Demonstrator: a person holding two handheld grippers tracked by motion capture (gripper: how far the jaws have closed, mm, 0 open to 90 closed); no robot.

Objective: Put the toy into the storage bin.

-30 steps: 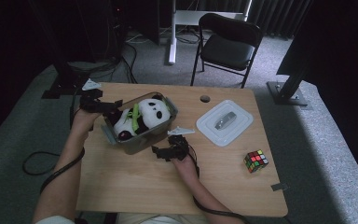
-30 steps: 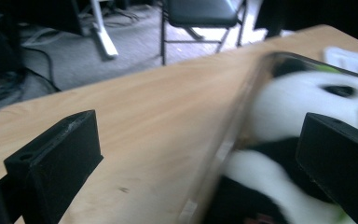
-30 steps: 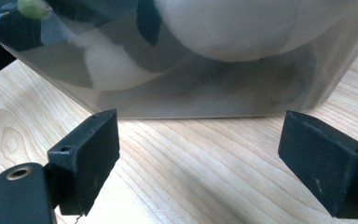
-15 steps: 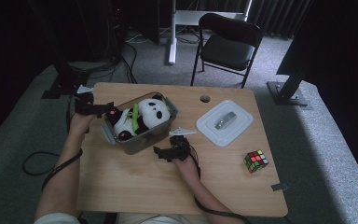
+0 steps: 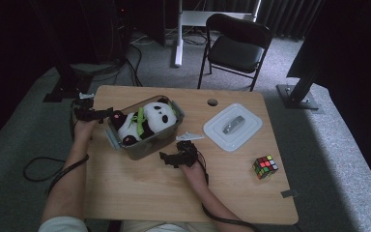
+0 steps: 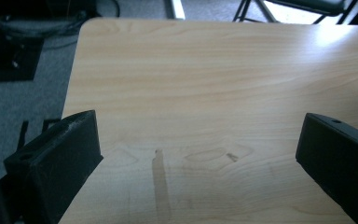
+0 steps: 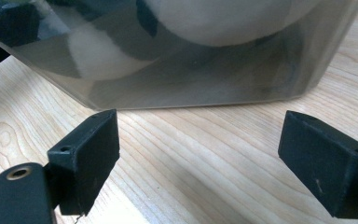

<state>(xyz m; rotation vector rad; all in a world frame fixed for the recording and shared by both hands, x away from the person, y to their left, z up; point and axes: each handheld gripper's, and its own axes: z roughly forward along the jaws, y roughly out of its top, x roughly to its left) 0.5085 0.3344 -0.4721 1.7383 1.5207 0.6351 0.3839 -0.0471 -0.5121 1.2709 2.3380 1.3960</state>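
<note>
A clear plastic bin stands on the wooden table and holds a black-and-white panda plush with a green strap. My left gripper sits at the bin's left end, open, with only bare table between its jaws. My right gripper rests on the table just in front of the bin's near right side, open. In the right gripper view the bin's clear wall stands close ahead of the jaws, the plush showing through it.
A white bin lid lies to the right of the bin. A Rubik's cube sits near the table's right front. A small hole marks the tabletop at the back. A black chair stands beyond the table.
My left gripper has drawn back leftward from the bin's rim to its left end. The right gripper has barely moved.
</note>
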